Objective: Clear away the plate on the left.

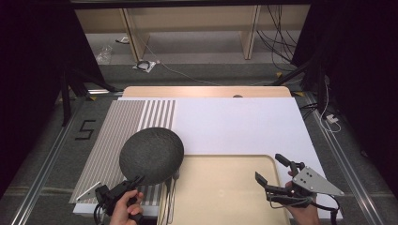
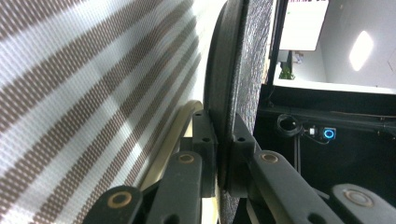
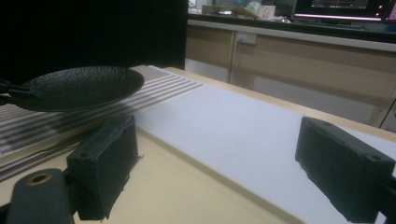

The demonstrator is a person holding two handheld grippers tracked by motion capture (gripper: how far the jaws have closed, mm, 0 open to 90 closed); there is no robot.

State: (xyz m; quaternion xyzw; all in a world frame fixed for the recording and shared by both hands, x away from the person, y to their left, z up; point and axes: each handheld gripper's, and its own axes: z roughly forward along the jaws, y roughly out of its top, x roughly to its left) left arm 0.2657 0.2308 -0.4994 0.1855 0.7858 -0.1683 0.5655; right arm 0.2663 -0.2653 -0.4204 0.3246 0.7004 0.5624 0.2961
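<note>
Clamped on the near rim of a dark round plate (image 1: 151,154) is the left gripper (image 1: 136,180), by which the plate is held level just above the striped placemat (image 1: 119,126), beside the beige tray (image 1: 225,187); the right gripper (image 1: 272,168) is held wide and empty over that tray, well apart from the plate; a white sheet (image 1: 244,124) covers the table, shelving behind
</note>
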